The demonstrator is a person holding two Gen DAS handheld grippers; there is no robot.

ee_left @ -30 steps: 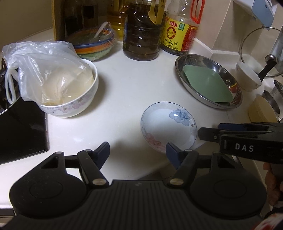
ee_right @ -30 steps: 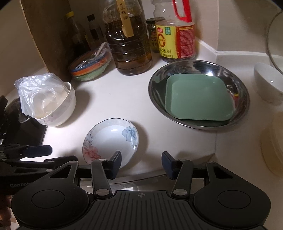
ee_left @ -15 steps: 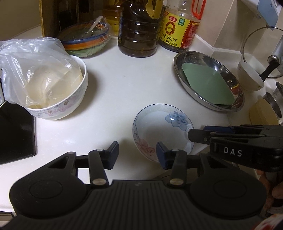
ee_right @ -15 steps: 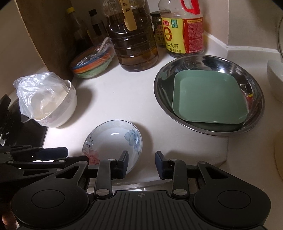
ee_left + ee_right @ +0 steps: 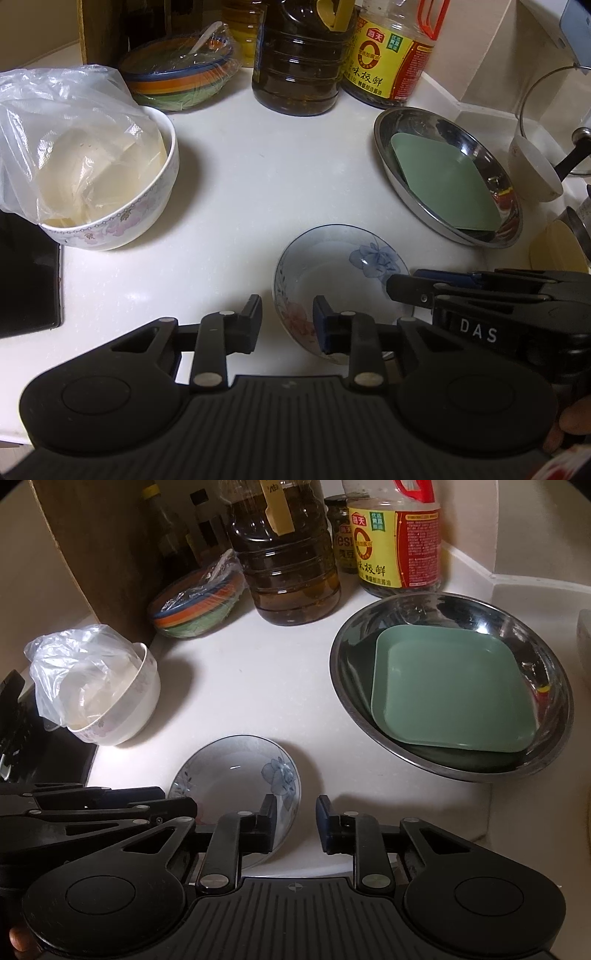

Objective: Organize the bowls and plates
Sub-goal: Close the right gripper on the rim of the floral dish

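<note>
A small shallow dish with blue and pink flowers (image 5: 340,280) (image 5: 236,771) sits on the white counter (image 5: 258,177). My left gripper (image 5: 287,325) straddles its near left rim, one finger outside and one over the inside. The jaws are closing, with a gap still showing at the rim. My right gripper (image 5: 297,819) straddles the dish's right rim the same way, jaws closing and pads clear of it. A green square plate (image 5: 450,690) lies in a steel basin (image 5: 343,686) to the right.
A white bowl holding a plastic bag (image 5: 110,229) stands at the left beside a black cooktop (image 5: 26,280). Wrapped coloured bowls (image 5: 177,81), an oil bottle (image 5: 299,66) and a sauce bottle (image 5: 388,62) line the back. A small white bowl (image 5: 532,162) sits far right.
Both grippers' jaws have narrowed a lot and both have edged forward and down onto the floral dish. The dish has not moved.
</note>
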